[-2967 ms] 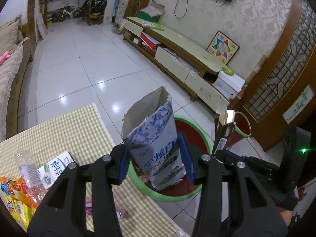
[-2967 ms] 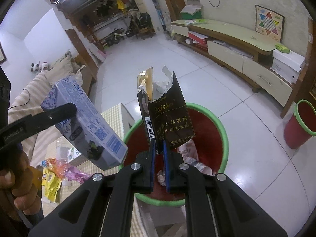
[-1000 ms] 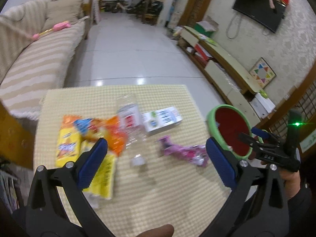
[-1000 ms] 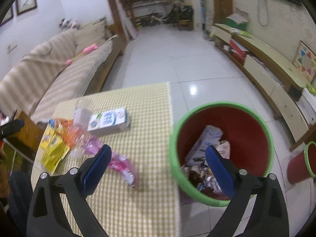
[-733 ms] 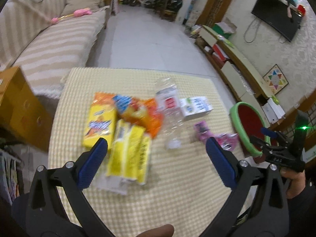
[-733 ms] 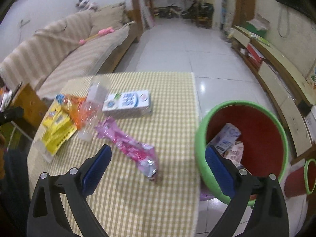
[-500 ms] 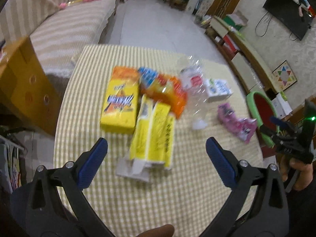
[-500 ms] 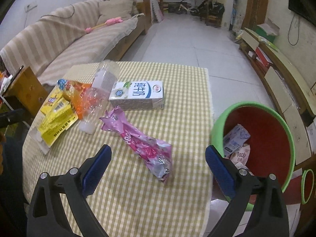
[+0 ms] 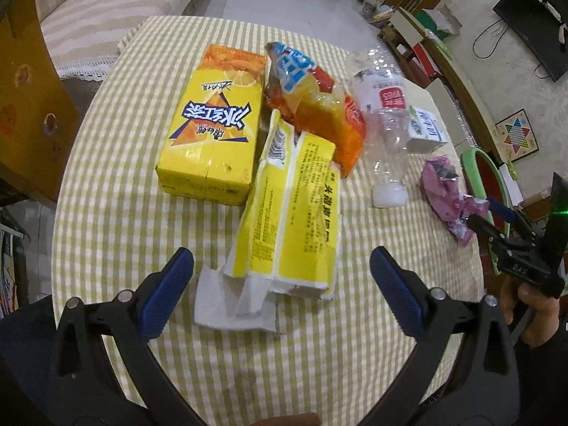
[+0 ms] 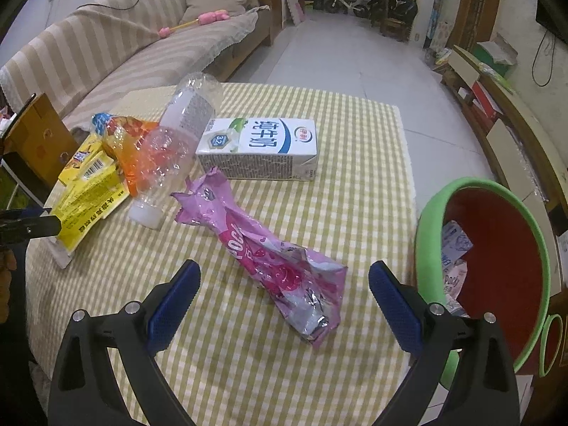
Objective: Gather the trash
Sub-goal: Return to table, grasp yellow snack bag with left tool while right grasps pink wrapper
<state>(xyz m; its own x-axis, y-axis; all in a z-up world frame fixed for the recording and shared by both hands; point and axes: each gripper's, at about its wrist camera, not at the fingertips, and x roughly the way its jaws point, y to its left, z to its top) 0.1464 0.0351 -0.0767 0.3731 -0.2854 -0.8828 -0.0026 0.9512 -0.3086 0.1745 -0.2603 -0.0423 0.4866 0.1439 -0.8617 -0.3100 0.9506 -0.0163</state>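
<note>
Right wrist view alone shows bin (image 10: 426,220) contents, both claws (image 9: 282,277) (image 10: 284,291) spread, empty

Striped beige sofa (image 10: 117,49), glossy pale tiled floor (image 10: 340,53), low TV cabinet (image 10: 504,113) along patterned wall (image 9: 511,81)

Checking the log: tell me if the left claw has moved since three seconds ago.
Yes. It was shut on a carton over the bin; now the left claw is open over the tablecloth, by the yellow wrapper.

Striped sofa (image 10: 117,49), checked tablecloth (image 10: 355,149), TV cabinet (image 10: 511,120), bicycle (image 10: 340,0)
</note>
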